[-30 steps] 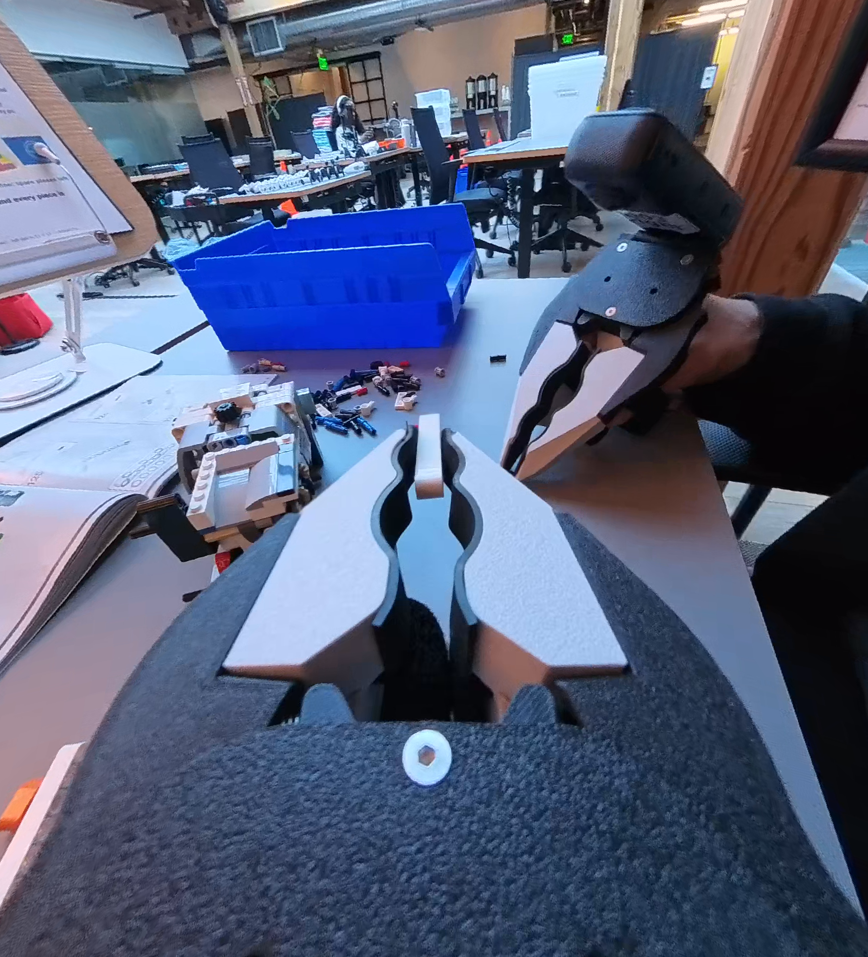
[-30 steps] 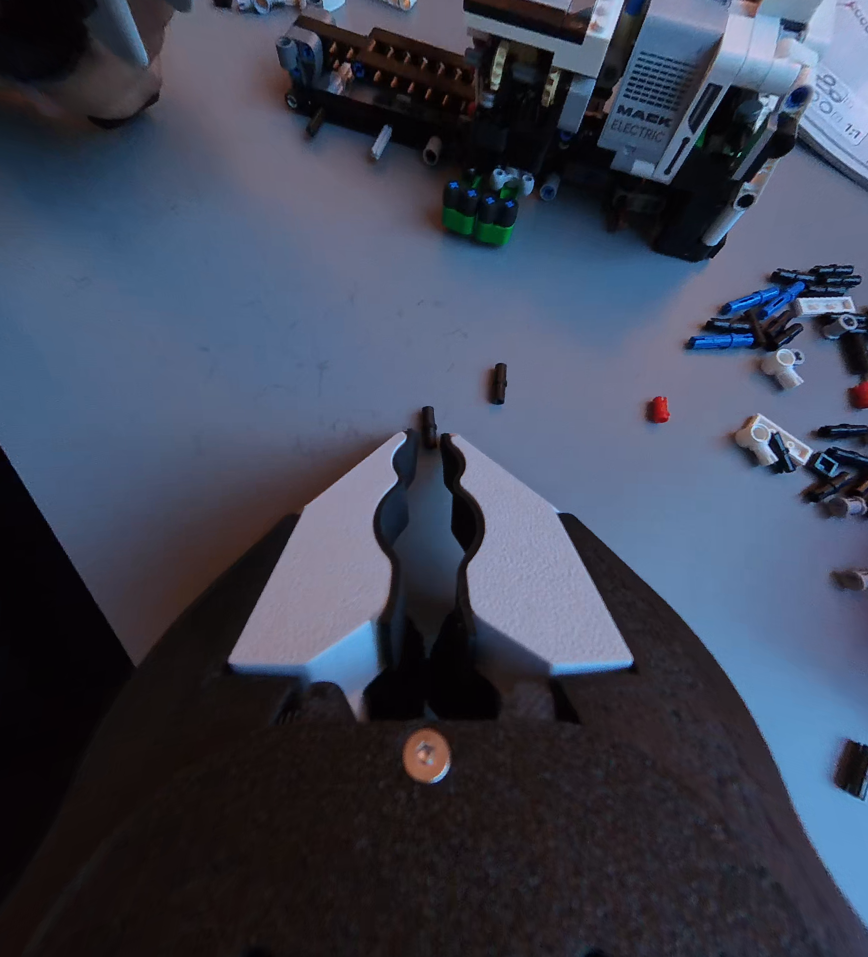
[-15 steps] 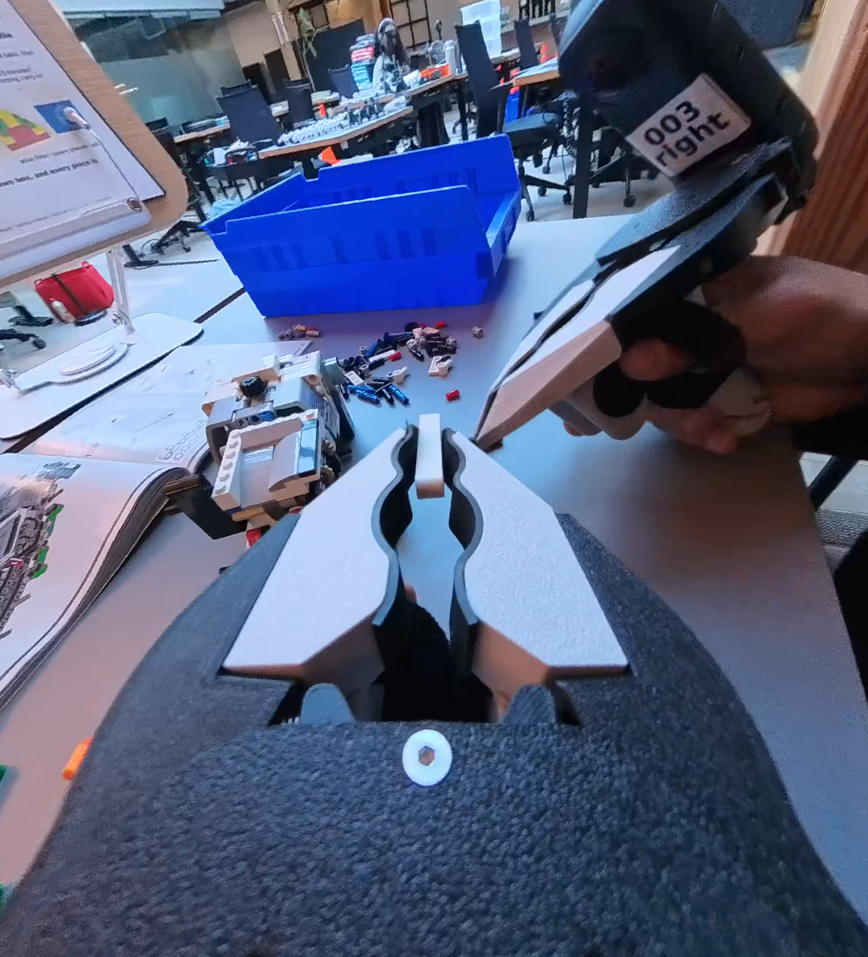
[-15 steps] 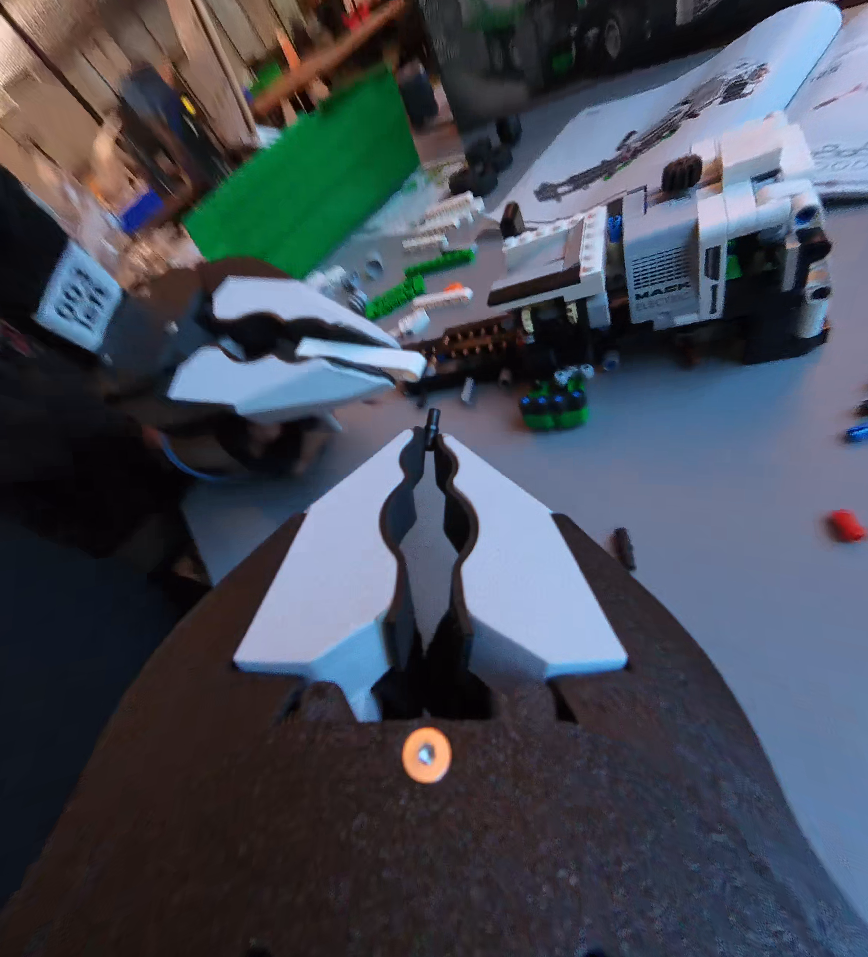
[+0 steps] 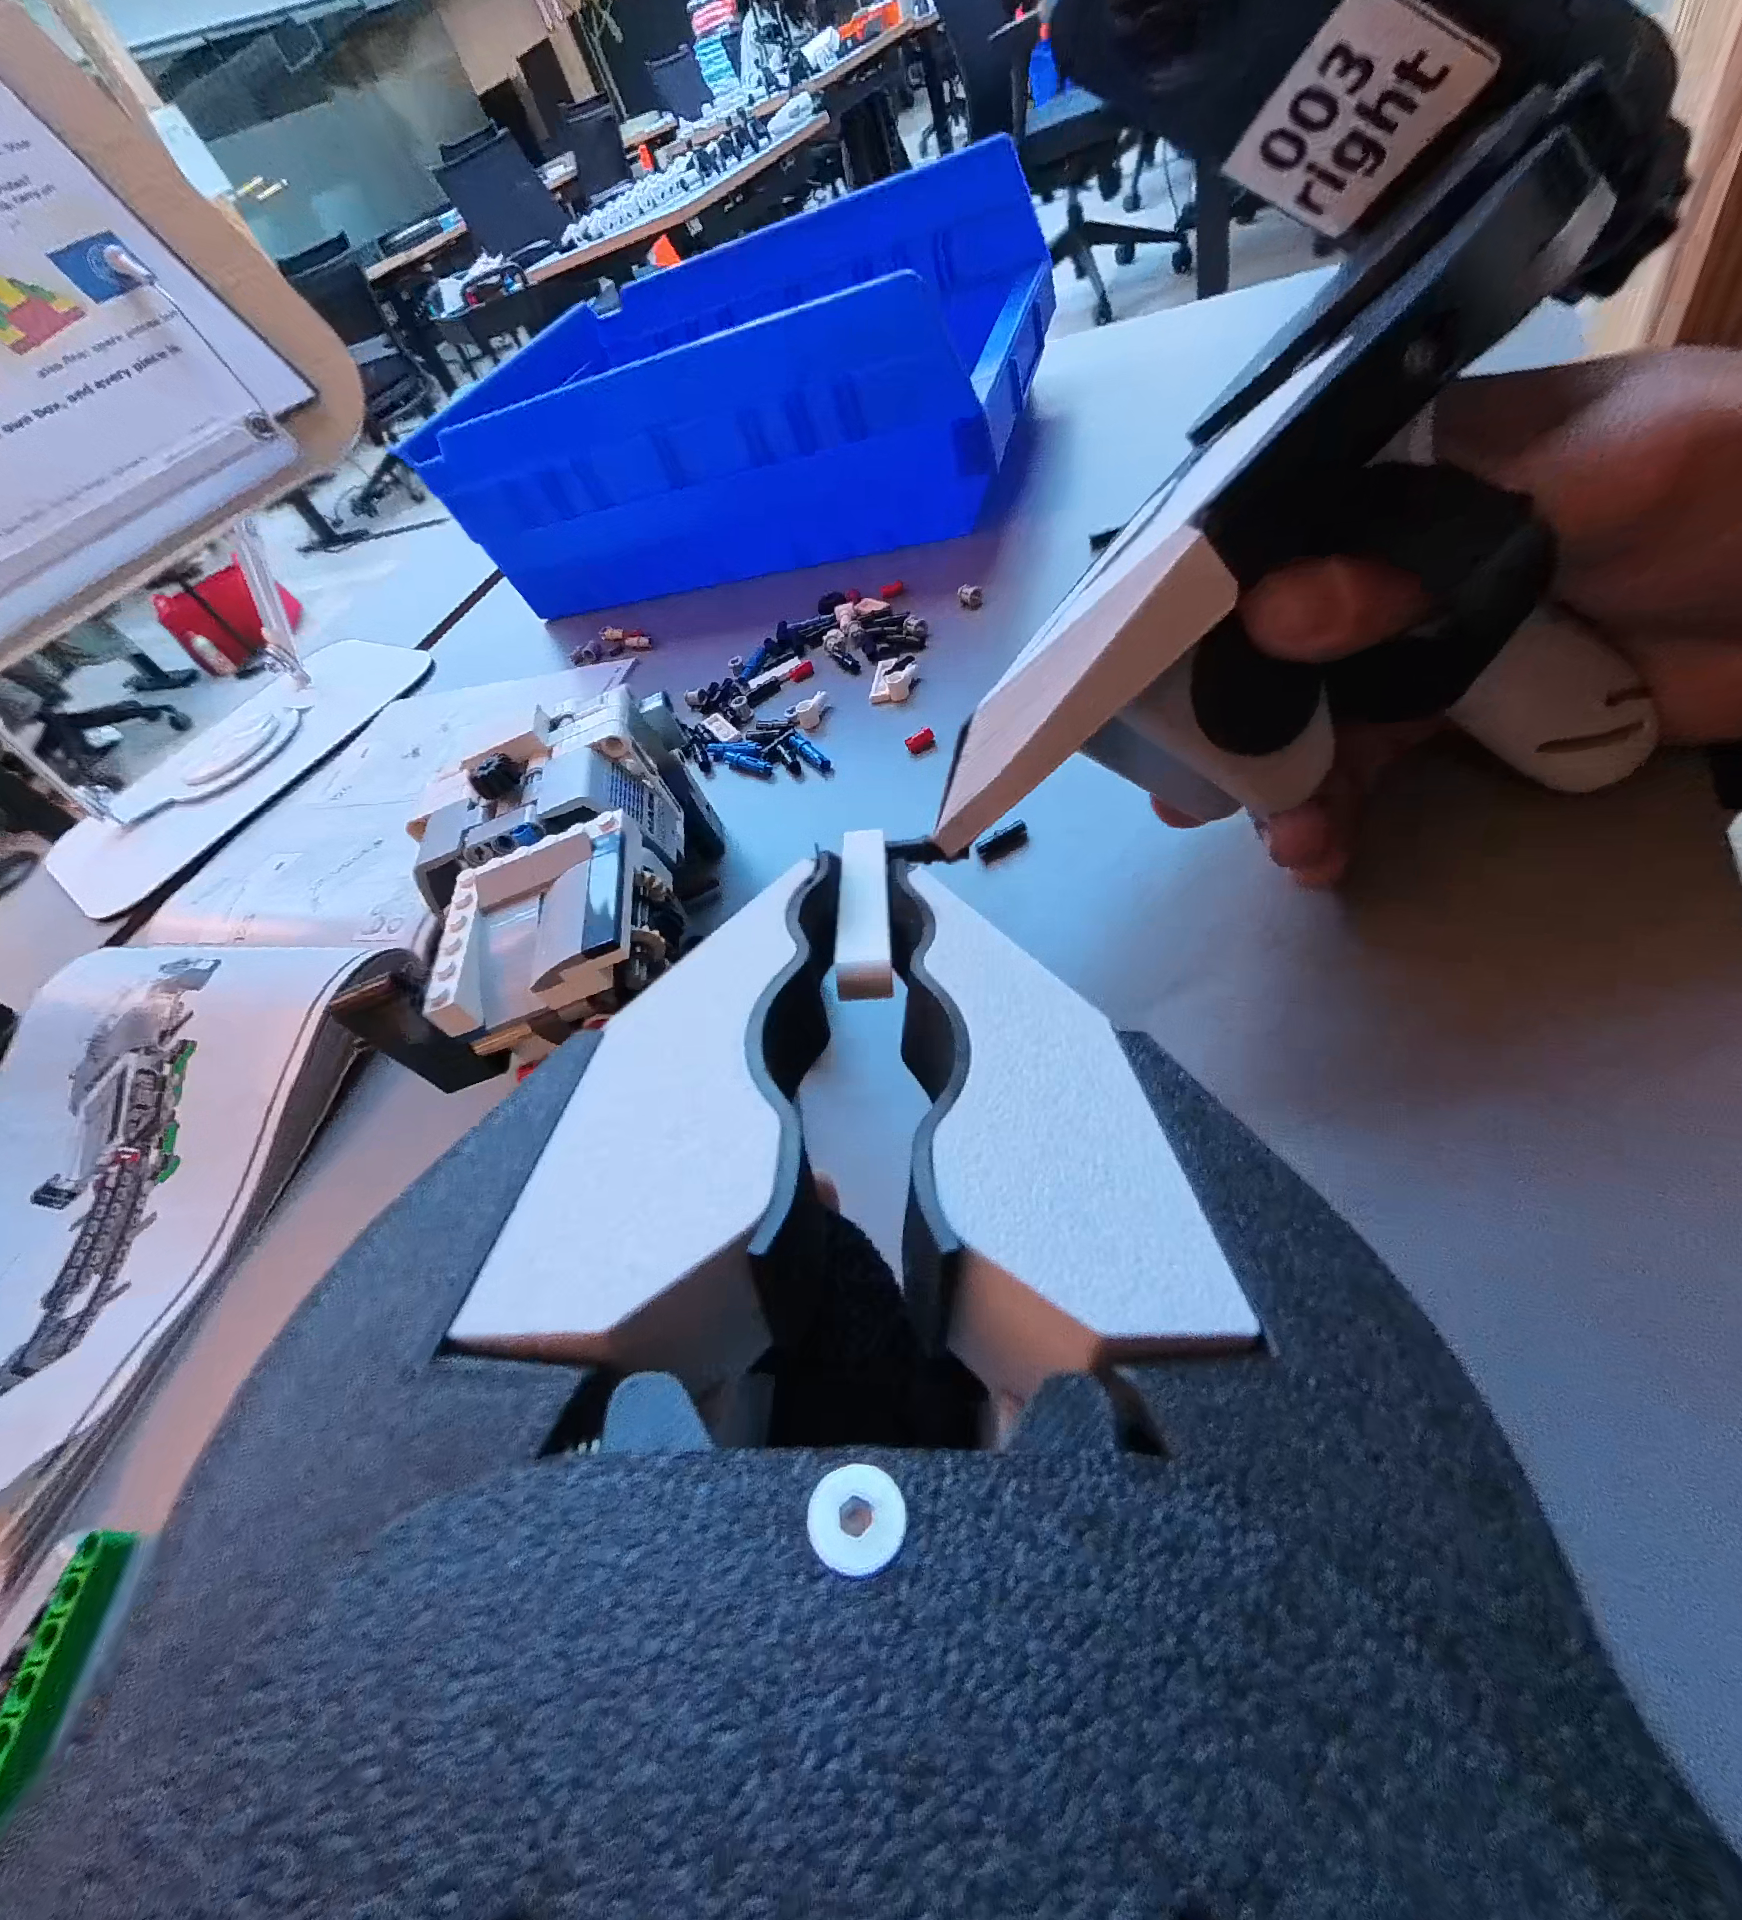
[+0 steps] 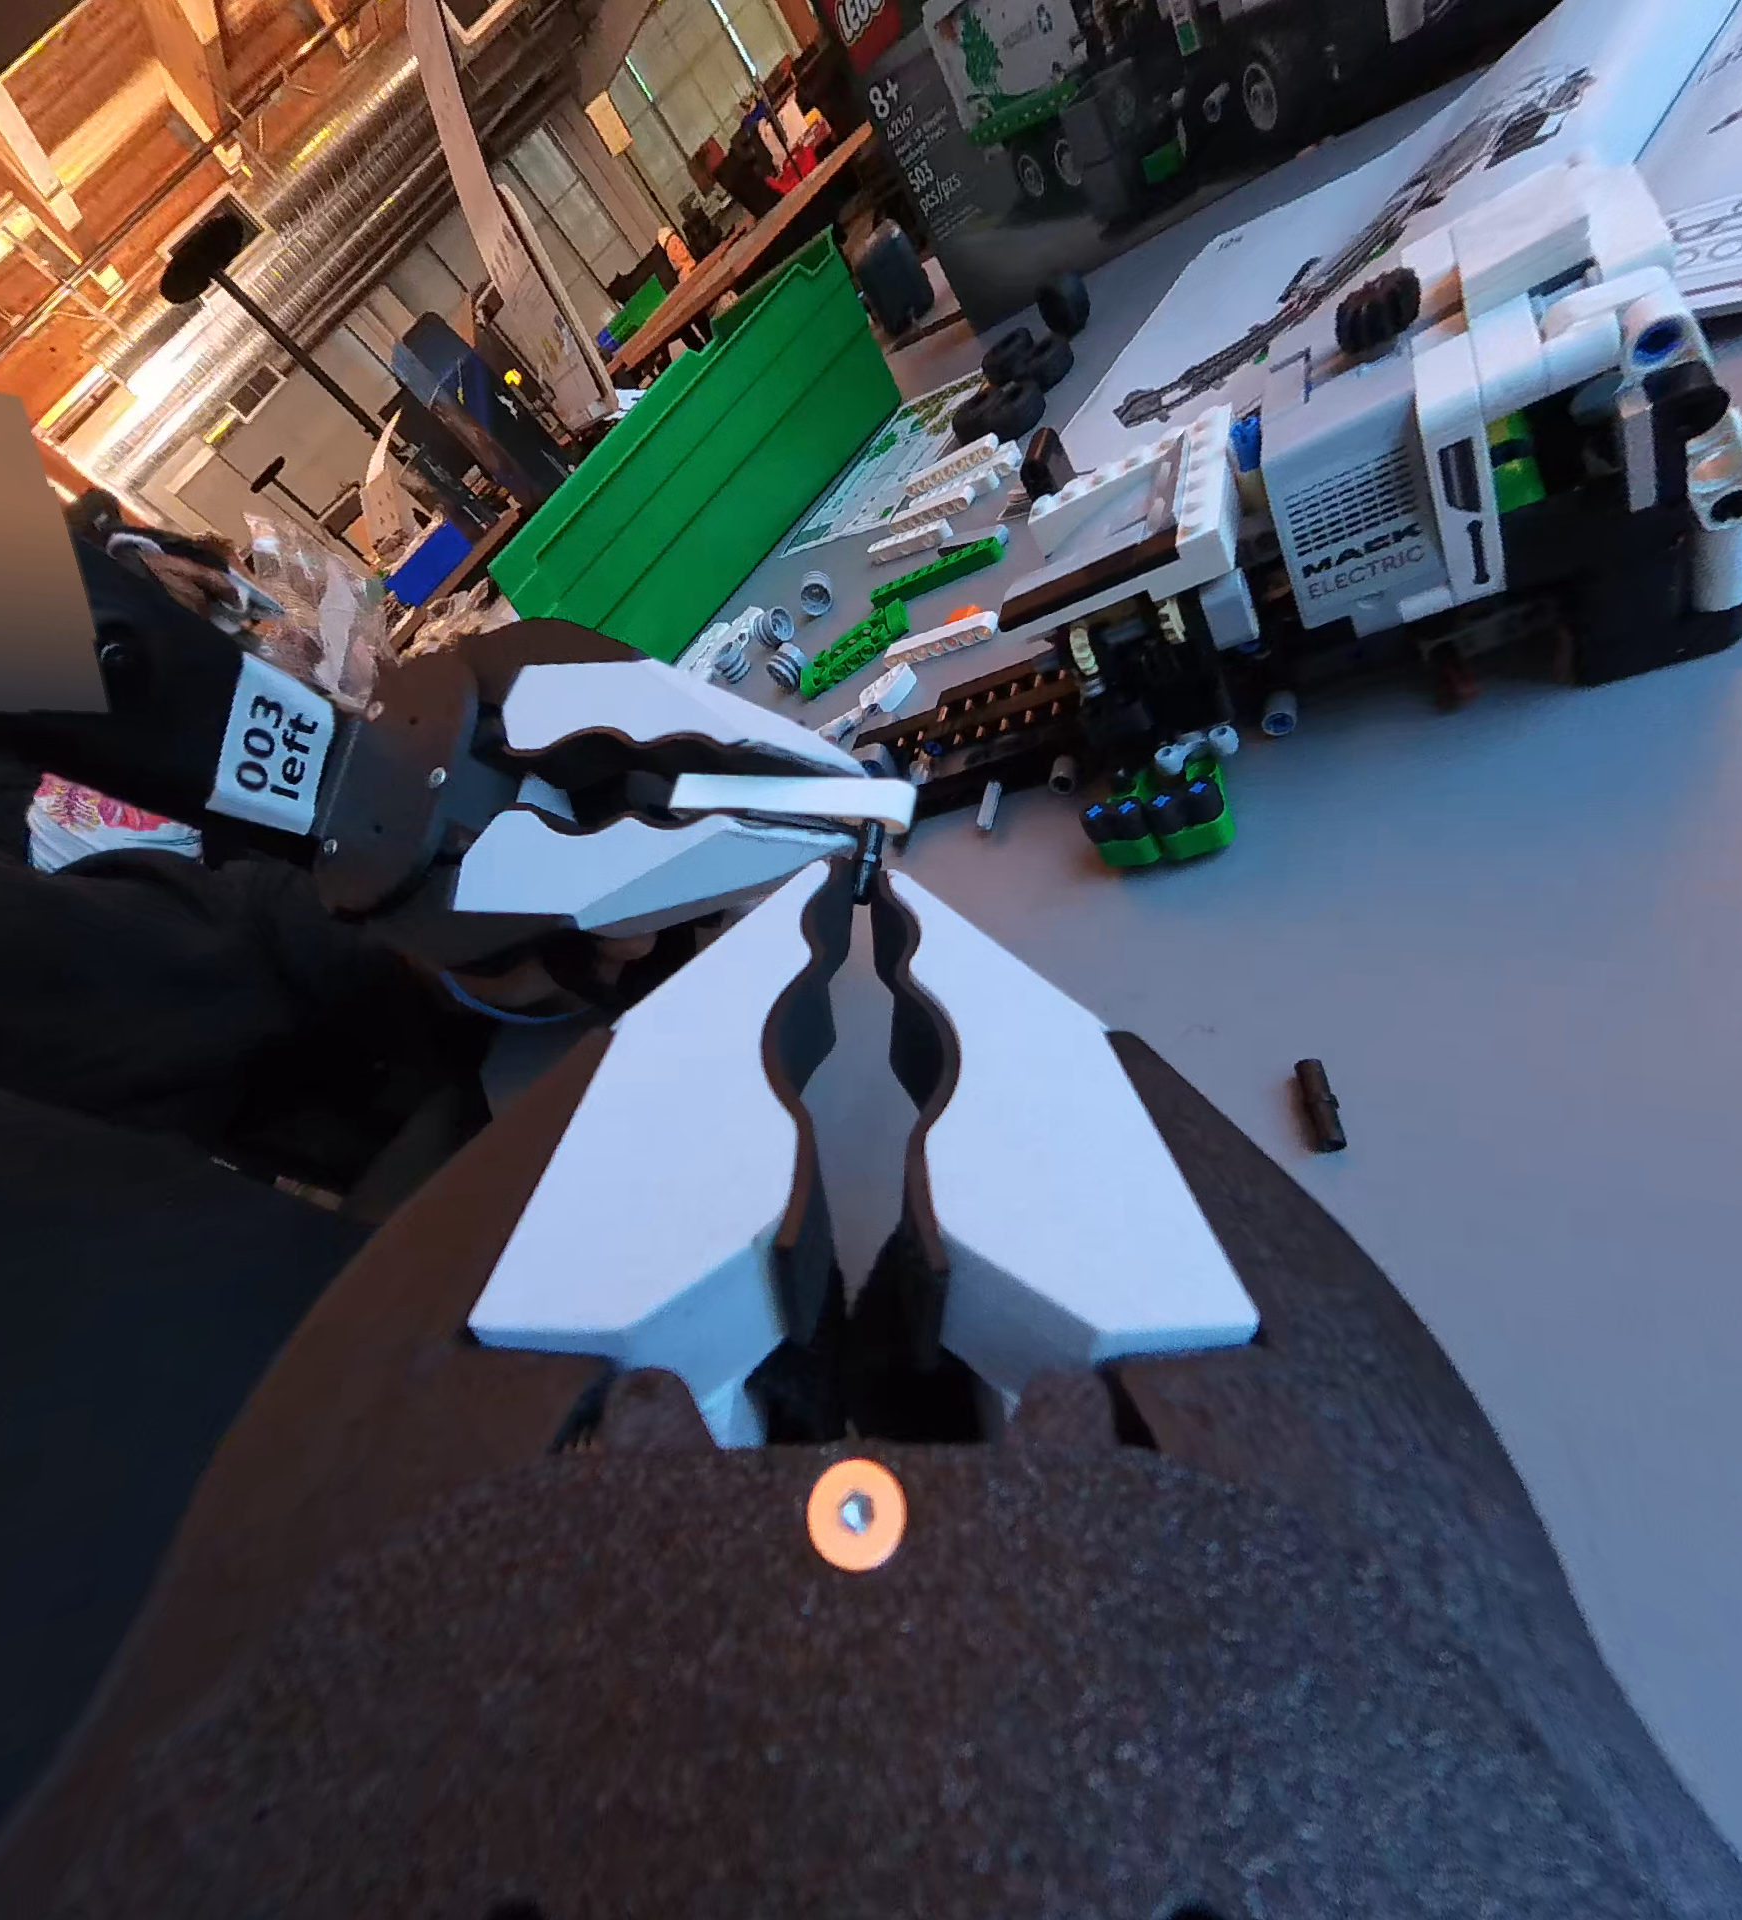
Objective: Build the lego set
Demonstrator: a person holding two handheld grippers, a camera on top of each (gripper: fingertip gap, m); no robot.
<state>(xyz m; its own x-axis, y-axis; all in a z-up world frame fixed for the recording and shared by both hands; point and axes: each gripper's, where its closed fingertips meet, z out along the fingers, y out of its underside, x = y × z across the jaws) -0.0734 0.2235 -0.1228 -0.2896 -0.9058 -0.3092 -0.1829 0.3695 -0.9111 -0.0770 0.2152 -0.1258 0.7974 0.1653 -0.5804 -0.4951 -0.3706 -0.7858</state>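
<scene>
Jaws of the left gripper [image 5: 859,868] are pinched on a white beam [image 5: 861,914]; a black pin [image 6: 865,852] is clamped at the right gripper [image 6: 854,883] tips, touching the beam's far end.

Cool bluish daylight, warm orange ceiling glow in the right view, fisheye-bent edges, softly blurred backgrounds.

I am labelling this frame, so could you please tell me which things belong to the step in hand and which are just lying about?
In use:
- left gripper, shut on the white beam
- right gripper, shut on the black pin, pin meeting the beam's end

Lying about:
- truck cab
- loose black pin
- blue bin
- green bin
- instruction booklet
- scattered small parts
</scene>
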